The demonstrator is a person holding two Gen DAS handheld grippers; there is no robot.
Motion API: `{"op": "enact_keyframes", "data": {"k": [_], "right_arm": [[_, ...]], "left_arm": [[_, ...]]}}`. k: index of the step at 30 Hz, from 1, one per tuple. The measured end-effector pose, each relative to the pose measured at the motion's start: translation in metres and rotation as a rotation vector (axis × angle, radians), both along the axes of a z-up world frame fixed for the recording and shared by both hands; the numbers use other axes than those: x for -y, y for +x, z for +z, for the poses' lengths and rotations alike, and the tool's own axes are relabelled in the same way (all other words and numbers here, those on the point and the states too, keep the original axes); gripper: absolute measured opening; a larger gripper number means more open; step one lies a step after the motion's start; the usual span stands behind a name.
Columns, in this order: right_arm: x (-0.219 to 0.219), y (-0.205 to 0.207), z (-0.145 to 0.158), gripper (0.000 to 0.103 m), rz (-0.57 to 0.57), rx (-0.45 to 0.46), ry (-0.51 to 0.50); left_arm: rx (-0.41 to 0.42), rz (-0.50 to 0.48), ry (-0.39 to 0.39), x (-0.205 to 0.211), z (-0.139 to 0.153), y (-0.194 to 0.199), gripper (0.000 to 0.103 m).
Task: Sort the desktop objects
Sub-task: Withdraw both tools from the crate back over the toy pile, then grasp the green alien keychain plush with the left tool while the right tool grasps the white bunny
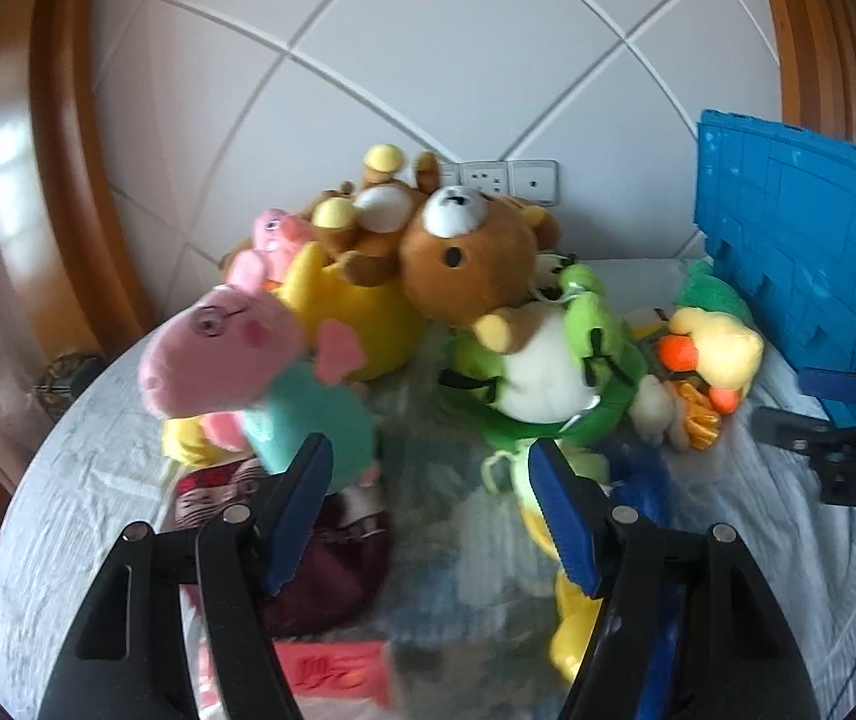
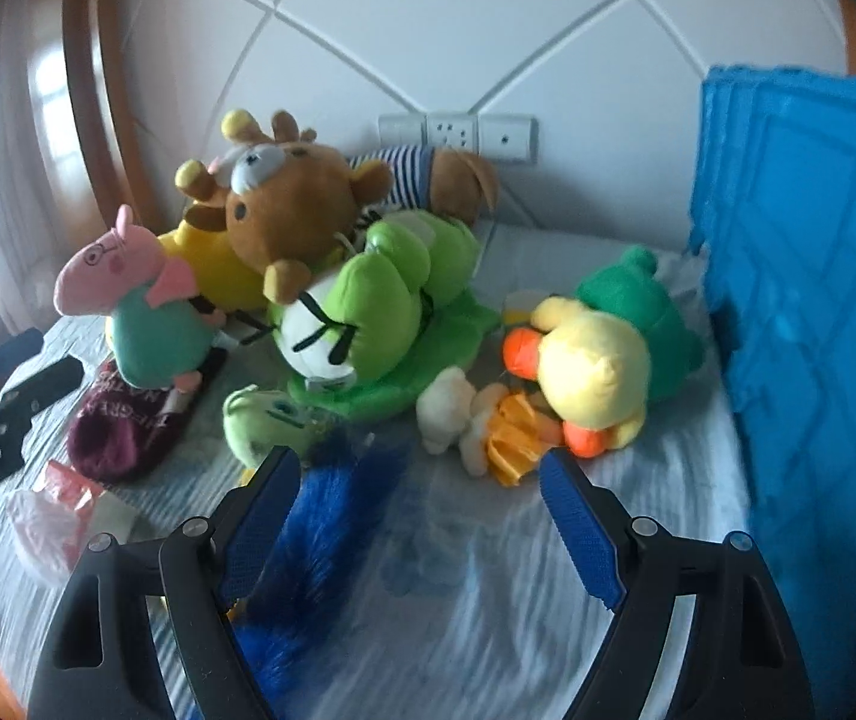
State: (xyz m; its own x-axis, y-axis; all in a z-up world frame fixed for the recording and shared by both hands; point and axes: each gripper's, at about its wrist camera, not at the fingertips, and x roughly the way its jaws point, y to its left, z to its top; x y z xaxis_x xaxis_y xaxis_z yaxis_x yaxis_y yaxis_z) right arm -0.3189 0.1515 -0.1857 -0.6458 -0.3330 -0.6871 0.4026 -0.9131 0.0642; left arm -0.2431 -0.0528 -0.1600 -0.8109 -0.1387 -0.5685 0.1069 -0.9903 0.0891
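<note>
A heap of plush toys lies on a table with a pale cloth. In the heap are a pink pig, a brown bear, a green frog and a yellow duck. My left gripper is open just short of the pig and the frog, holding nothing. Open too, my right gripper hovers over the cloth with a blue furry toy by its left finger. Each gripper shows at the edge of the other's view.
A blue plastic crate stands at the right edge. A maroon knitted piece, a pink plastic bag and a red packet lie near the front left. White tiled wall with sockets is behind.
</note>
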Motion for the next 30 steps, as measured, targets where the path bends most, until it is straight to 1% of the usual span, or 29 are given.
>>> {"op": "enact_keyframes", "data": {"k": [3, 6, 11, 12, 14, 16, 18, 22, 25, 26, 27, 28, 29, 30], "right_arm": [[0.005, -0.018, -0.010, 0.083, 0.021, 0.010, 0.047], [0.006, -0.029, -0.018, 0.083, 0.014, 0.027, 0.058], [0.010, -0.042, -0.031, 0.083, 0.010, 0.044, 0.064], [0.010, -0.044, -0.033, 0.083, 0.010, 0.047, 0.065], [0.010, -0.046, -0.037, 0.083, 0.007, 0.052, 0.063], [0.009, -0.047, -0.040, 0.083, 0.000, 0.055, 0.056], [0.008, -0.048, -0.043, 0.083, -0.004, 0.059, 0.054], [0.006, -0.049, -0.047, 0.083, -0.013, 0.070, 0.053], [0.004, -0.050, -0.047, 0.083, -0.014, 0.070, 0.050], [0.003, -0.051, -0.046, 0.083, -0.013, 0.068, 0.048], [0.002, -0.052, -0.046, 0.083, -0.012, 0.066, 0.049], [0.001, -0.053, -0.047, 0.083, -0.011, 0.066, 0.050], [0.000, -0.055, -0.049, 0.083, -0.009, 0.069, 0.049], [-0.001, -0.057, -0.051, 0.083, -0.007, 0.074, 0.045]], "left_arm": [[0.003, -0.019, 0.027, -0.006, -0.007, -0.016, 0.067], [0.026, -0.040, 0.051, -0.007, -0.019, -0.034, 0.067], [0.116, -0.077, 0.053, -0.008, -0.048, -0.063, 0.067], [0.126, -0.087, 0.062, -0.008, -0.051, -0.065, 0.067], [0.123, -0.123, 0.095, -0.007, -0.056, -0.063, 0.067], [0.106, -0.167, 0.163, -0.005, -0.055, -0.060, 0.067], [0.114, -0.188, 0.196, -0.005, -0.056, -0.063, 0.067], [0.187, -0.183, 0.188, -0.010, -0.067, -0.081, 0.067], [0.189, -0.188, 0.208, -0.017, -0.073, -0.088, 0.067], [0.191, -0.190, 0.214, -0.020, -0.076, -0.091, 0.070], [0.203, -0.192, 0.217, -0.024, -0.079, -0.097, 0.085], [0.232, -0.200, 0.211, -0.028, -0.084, -0.102, 0.091], [0.263, -0.210, 0.204, -0.033, -0.089, -0.107, 0.095], [0.283, -0.222, 0.182, -0.039, -0.093, -0.110, 0.095]]}}
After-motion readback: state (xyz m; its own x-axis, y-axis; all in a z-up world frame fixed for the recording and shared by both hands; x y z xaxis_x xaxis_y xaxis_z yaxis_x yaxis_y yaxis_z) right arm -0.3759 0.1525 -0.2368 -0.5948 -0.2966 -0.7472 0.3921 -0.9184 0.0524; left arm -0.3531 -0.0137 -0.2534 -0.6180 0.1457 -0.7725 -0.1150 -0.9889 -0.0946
